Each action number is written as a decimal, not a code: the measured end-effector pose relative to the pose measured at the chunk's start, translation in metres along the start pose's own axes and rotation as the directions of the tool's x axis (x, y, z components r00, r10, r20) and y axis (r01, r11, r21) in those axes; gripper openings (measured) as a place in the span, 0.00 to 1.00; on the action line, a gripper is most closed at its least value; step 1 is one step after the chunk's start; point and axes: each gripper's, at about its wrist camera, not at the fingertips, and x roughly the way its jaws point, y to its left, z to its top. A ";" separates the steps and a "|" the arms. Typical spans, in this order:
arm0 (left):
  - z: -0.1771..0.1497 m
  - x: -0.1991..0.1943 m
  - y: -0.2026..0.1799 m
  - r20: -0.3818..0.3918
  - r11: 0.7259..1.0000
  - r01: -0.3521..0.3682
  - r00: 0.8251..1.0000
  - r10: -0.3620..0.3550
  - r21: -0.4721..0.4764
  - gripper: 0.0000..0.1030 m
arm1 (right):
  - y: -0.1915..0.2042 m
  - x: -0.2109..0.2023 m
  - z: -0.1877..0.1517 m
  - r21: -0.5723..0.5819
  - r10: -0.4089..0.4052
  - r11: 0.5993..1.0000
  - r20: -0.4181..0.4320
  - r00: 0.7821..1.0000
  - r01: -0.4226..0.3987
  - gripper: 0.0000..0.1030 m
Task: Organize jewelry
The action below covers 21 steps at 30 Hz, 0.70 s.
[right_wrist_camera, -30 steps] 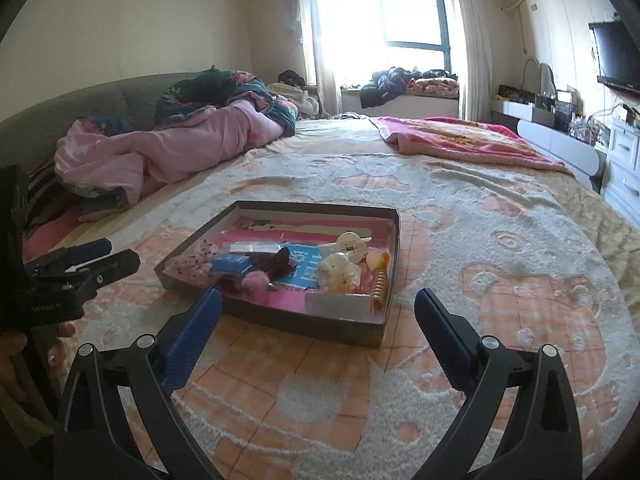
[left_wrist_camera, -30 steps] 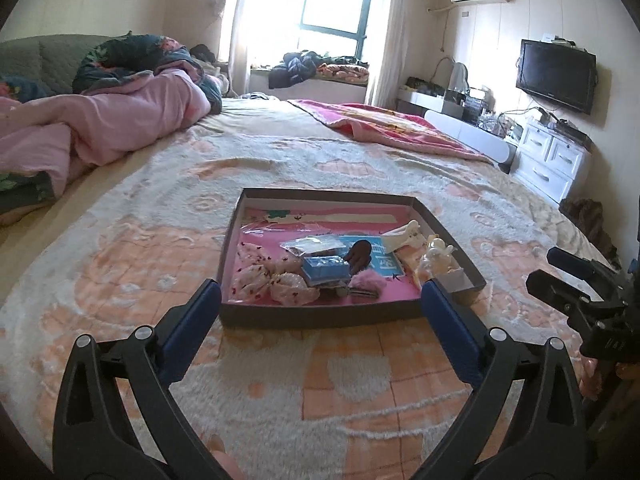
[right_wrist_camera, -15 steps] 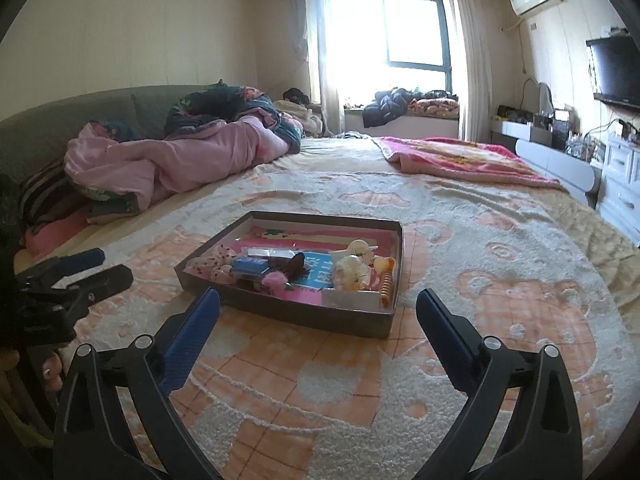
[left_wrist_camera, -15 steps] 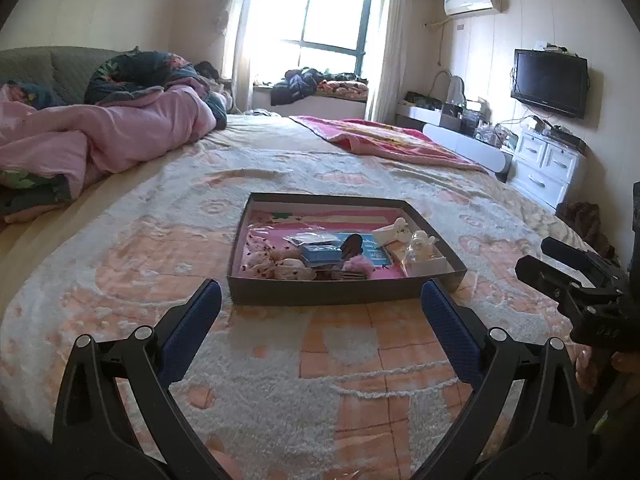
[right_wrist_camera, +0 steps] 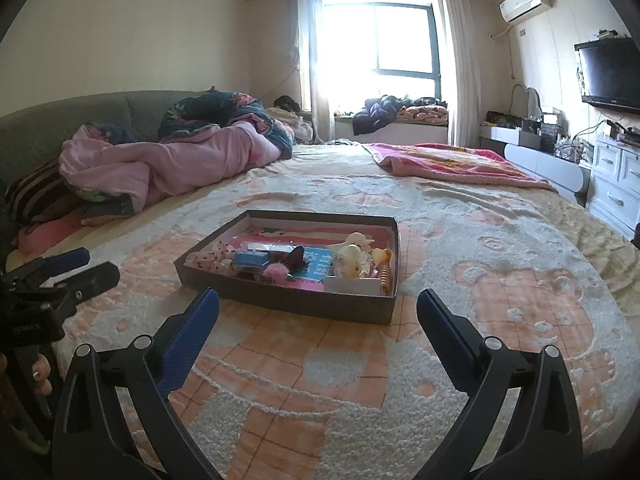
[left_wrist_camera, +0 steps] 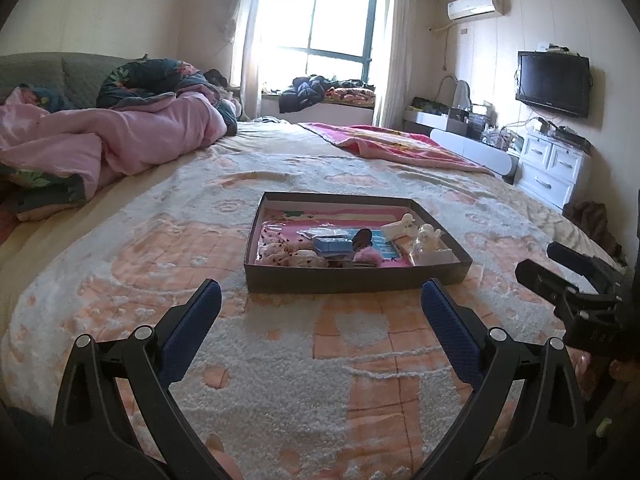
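A shallow grey cardboard tray (left_wrist_camera: 352, 278) with a pink lining sits on the bed; it also shows in the right wrist view (right_wrist_camera: 304, 304). It holds a small blue box (left_wrist_camera: 333, 245), a pink pom-pom (left_wrist_camera: 367, 255), a dark hair clip (right_wrist_camera: 294, 258), spotted fabric scrunchies (left_wrist_camera: 280, 250), pale plastic hair claws (right_wrist_camera: 354, 258) and a gold spiral tie (right_wrist_camera: 385, 274). My left gripper (left_wrist_camera: 320, 304) is open and empty, short of the tray's near wall. My right gripper (right_wrist_camera: 318, 312) is open and empty, also short of the tray.
The bed has a peach and white fluffy blanket (left_wrist_camera: 280, 360). A pink duvet heap (left_wrist_camera: 120, 148) lies at the back left, a pink blanket (left_wrist_camera: 400, 144) at the back right. White drawers (left_wrist_camera: 552, 172) and a wall TV (left_wrist_camera: 554, 82) stand to the right.
Both grippers have pulled back and lowered, so the tray looks smaller and farther away. Both stay open and empty; the tray's contents have not moved.
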 end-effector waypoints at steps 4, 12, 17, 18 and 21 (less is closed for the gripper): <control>-0.001 -0.001 0.001 0.007 1.000 -0.005 1.000 0.005 -0.002 0.89 | 0.001 -0.004 -0.006 -0.006 -0.014 1.000 0.031 0.999 0.014 0.94; -0.005 -0.005 0.003 0.032 1.000 -0.012 0.999 0.012 -0.001 0.89 | -0.001 -0.009 -0.017 0.008 -0.044 0.999 0.075 0.996 0.044 0.94; -0.006 -0.004 0.004 0.043 1.000 0.001 0.999 -0.001 0.002 0.89 | 0.001 -0.010 -0.022 0.002 -0.070 0.998 0.100 0.992 0.070 0.94; -0.007 -0.003 0.005 0.046 1.000 0.004 0.999 -0.004 -0.001 0.89 | 0.000 -0.011 -0.023 0.000 -0.075 0.997 0.107 0.991 0.075 0.94; -0.008 -0.001 0.006 0.047 1.000 0.000 0.999 0.000 -0.005 0.89 | -0.001 -0.011 -0.025 0.003 -0.088 0.996 0.121 0.989 0.088 0.94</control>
